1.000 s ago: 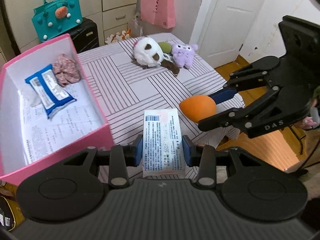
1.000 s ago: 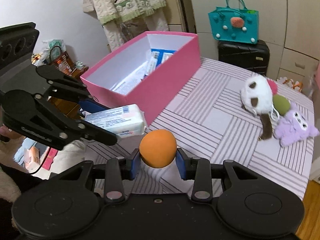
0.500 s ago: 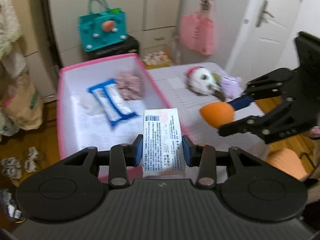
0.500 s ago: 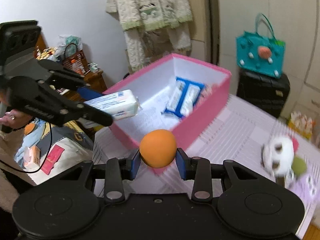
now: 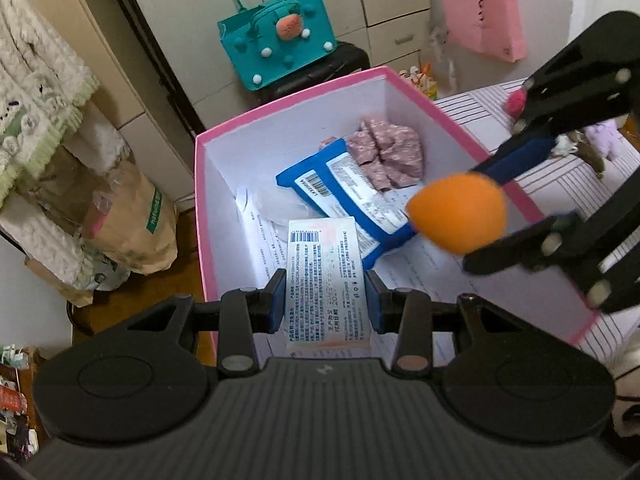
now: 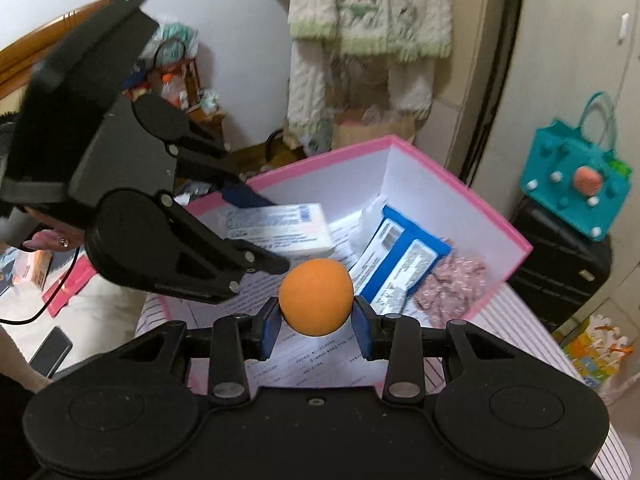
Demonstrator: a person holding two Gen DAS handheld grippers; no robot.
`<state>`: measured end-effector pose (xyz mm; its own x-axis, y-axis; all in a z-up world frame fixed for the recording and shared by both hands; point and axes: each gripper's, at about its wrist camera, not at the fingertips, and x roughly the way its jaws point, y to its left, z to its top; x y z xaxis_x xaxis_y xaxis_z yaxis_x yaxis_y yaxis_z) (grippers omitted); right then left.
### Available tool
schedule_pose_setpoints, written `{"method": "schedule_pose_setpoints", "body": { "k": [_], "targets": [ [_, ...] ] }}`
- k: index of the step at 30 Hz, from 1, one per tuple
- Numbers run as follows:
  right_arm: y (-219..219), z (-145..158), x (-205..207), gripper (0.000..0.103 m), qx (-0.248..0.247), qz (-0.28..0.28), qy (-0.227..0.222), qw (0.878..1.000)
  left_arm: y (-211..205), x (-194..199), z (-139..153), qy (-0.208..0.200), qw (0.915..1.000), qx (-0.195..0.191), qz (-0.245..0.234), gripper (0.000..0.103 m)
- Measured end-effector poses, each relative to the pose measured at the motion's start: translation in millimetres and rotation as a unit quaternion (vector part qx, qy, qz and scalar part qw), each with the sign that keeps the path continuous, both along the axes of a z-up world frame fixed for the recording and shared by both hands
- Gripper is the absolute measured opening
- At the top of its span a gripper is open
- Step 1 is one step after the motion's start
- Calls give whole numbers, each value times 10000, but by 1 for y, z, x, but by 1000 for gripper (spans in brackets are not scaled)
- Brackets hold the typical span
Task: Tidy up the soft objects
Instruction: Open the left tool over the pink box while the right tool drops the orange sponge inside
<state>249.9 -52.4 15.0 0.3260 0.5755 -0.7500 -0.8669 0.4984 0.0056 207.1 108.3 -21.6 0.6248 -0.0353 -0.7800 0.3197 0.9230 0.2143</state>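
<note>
Your left gripper (image 5: 326, 300) pinches the light, squashy white tissue pack (image 5: 325, 280) by its 2 sides and your right gripper (image 6: 316, 322) clamps the soft orange sponge ball (image 6: 316, 297) at its middle, so I judge gentle pressure enough.

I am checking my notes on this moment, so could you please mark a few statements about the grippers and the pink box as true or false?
1. The left gripper grips a white tissue pack. True.
2. The right gripper is empty. False: it is shut on an orange ball.
3. The pink box already holds a blue packet. True.
4. The teal handbag lies inside the box. False: it sits on a black suitcase behind it.
</note>
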Motion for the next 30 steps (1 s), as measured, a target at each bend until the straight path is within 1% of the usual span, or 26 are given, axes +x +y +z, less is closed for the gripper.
{"method": "schedule_pose_setpoints", "body": {
  "k": [3,6,8,10,13,14,17,18,23,25,28,30],
  "targets": [
    [13,-12,11,42,-208,221,119,9995,5,12,-3,148,9998,-120,65,39],
    [22,-21,19,42,-348,495,214,9979,2,22,-4,208,9998,7,18,39],
    [27,-27,21,42,-436,673,252,9965,0,33,-7,396,9992,3,17,39],
    [31,-32,24,42,-497,716,243,9959,2,44,-11,629,9979,-97,66,39],
    [35,-40,27,42,-579,798,287,9947,3,53,-17,697,9974,-69,188,39],
    [36,-42,27,42,-615,807,287,9944,5,55,-18,733,9970,-104,222,39],
    [40,-47,27,42,-732,852,247,9934,12,61,-23,901,9943,-441,362,39],
    [42,-48,28,42,-785,869,239,9928,14,63,-24,932,9936,-501,403,39],
    [50,-53,29,44,-1023,847,100,9911,15,62,-31,915,9930,-538,526,41],
    [50,-52,30,45,-1025,733,53,9920,14,61,-32,856,9933,-536,554,41],
    [44,-47,28,47,-962,577,28,9937,13,55,-26,663,9951,-513,521,46],
    [36,-42,24,47,-893,434,9,9951,15,52,-21,611,9949,-609,523,47]
  ]
}}
